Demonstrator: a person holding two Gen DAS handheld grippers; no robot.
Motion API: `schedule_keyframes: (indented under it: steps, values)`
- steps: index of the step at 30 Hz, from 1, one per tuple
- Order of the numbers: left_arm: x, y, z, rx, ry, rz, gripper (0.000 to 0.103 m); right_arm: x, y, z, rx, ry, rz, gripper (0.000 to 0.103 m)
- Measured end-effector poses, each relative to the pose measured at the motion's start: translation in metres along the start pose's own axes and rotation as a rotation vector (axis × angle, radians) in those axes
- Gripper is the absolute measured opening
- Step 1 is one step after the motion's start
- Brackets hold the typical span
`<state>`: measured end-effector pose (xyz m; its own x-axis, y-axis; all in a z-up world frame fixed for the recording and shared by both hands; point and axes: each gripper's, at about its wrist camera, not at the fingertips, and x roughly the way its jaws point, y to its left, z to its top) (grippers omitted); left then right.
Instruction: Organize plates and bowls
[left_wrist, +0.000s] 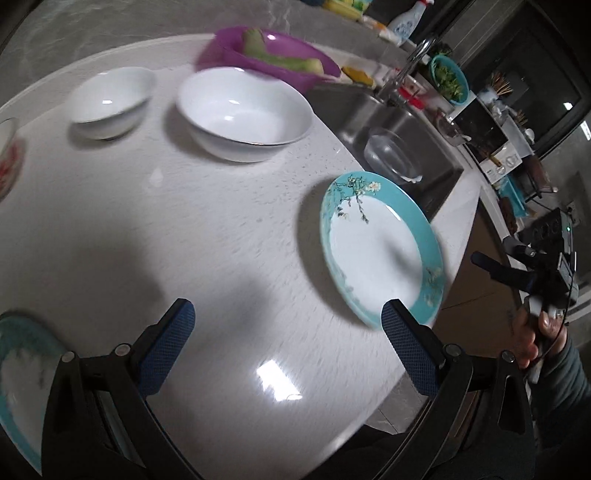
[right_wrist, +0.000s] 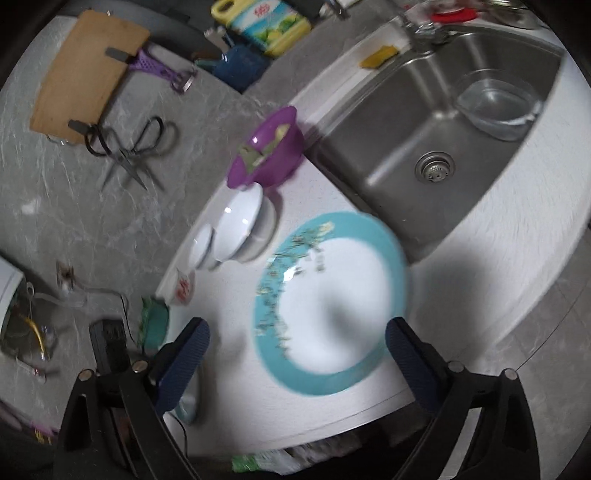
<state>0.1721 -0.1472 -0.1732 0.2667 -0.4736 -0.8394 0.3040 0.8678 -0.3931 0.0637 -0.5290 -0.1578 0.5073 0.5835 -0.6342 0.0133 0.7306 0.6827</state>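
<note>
countertop (left_wrist: 207, 236) of white stone holds a teal-rimmed plate (left_wrist: 380, 247) near the sink (right_wrist: 424, 122). two white bowls (left_wrist: 243, 110) sit beyond it. left gripper (left_wrist: 288, 350) and right gripper (right_wrist: 297, 362) both gape wide, seemingly holding nothing through the blur.

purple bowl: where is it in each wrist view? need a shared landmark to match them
Left wrist: purple bowl at top centre, behind the large white bowl, left of the sink.
Right wrist: purple bowl just above centre, tipped in the picture, above the large white bowl, left of the sink.
Shared landmark: the glass bowl in the sink.
</note>
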Motion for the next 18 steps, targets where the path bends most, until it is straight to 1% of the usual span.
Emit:
schedule_keyframes:
  steps: [2,4,5,8,9,11,12,15,17,18]
  values:
    - [0.021,-0.010,0.011,0.010,0.011,0.008,0.102,0.002,-0.016,0.008,-0.015,0.044,0.012,0.088]
    - [0.038,-0.013,0.019,0.005,0.029,-0.005,0.101,0.002,-0.033,0.016,-0.036,0.075,0.042,0.086]
    - [0.047,-0.014,0.022,0.007,0.040,-0.007,0.101,0.003,-0.040,0.020,-0.044,0.087,0.041,0.084]
    - [0.067,-0.014,0.025,0.007,0.070,0.020,0.101,0.009,-0.061,0.022,-0.019,0.121,0.060,0.079]
    - [0.070,-0.011,0.022,0.008,0.079,0.022,0.101,0.011,-0.066,0.021,-0.012,0.130,0.062,0.078]
    - [0.077,-0.008,0.018,0.005,0.084,0.053,0.101,0.020,-0.075,0.019,0.011,0.159,0.078,0.075]
    - [0.082,-0.008,0.017,0.007,0.091,0.049,0.101,0.025,-0.078,0.018,0.018,0.168,0.089,0.075]
    - [0.099,-0.014,0.018,0.021,0.107,0.056,0.095,0.037,-0.085,0.016,0.030,0.196,0.115,0.073]
    - [0.107,-0.018,0.020,0.028,0.114,0.049,0.080,0.044,-0.085,0.018,0.039,0.200,0.146,0.069]
    - [0.112,-0.019,0.021,0.030,0.121,0.053,0.075,0.047,-0.085,0.020,0.040,0.198,0.157,0.069]
